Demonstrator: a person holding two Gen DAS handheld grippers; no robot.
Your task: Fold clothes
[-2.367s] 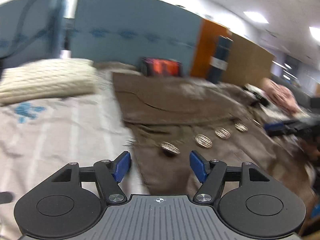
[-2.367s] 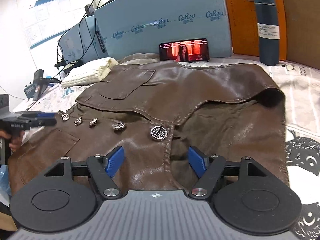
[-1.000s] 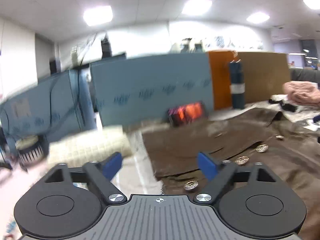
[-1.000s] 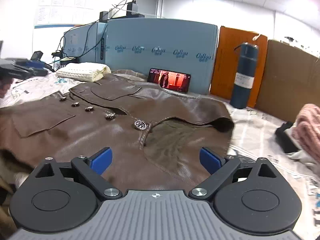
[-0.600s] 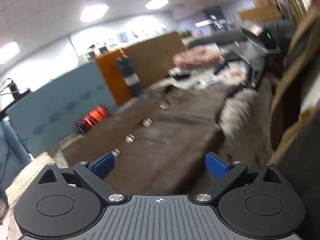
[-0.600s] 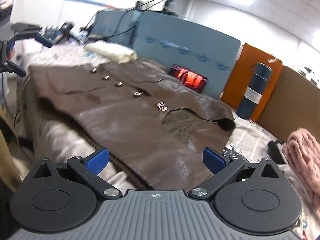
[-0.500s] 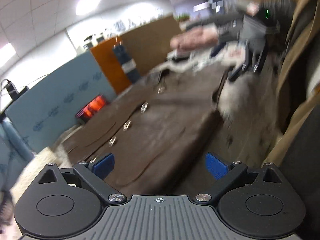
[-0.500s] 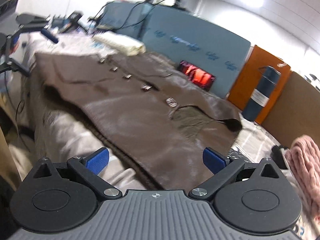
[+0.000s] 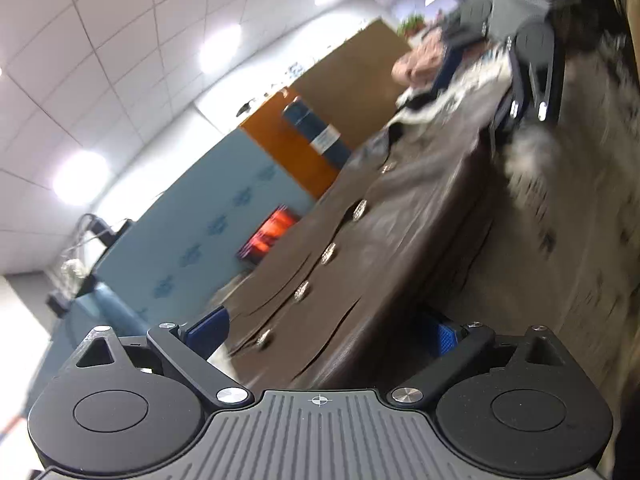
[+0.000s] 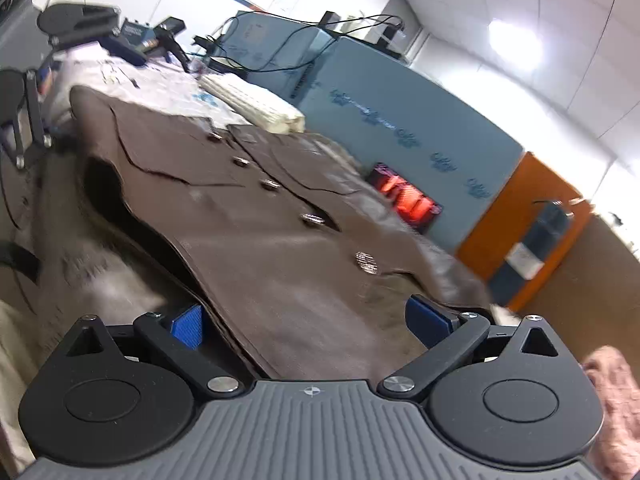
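A brown leather vest with a row of metal buttons lies flat on the table; it also shows in the right wrist view. My left gripper is open, tilted, with its blue pads on either side of the vest's near edge. My right gripper is open and straddles the vest's edge at the other end, one pad below the hem and one above. Neither is closed on the cloth. The right gripper shows far off in the left wrist view.
A phone with a lit screen leans on a blue partition. A dark flask stands by an orange board. A cream knit lies at the far side. A pink garment is at the right.
Both grippers have dropped to the table's edge and tilted, closing in on the vest's near edge from opposite ends. Both stay open.
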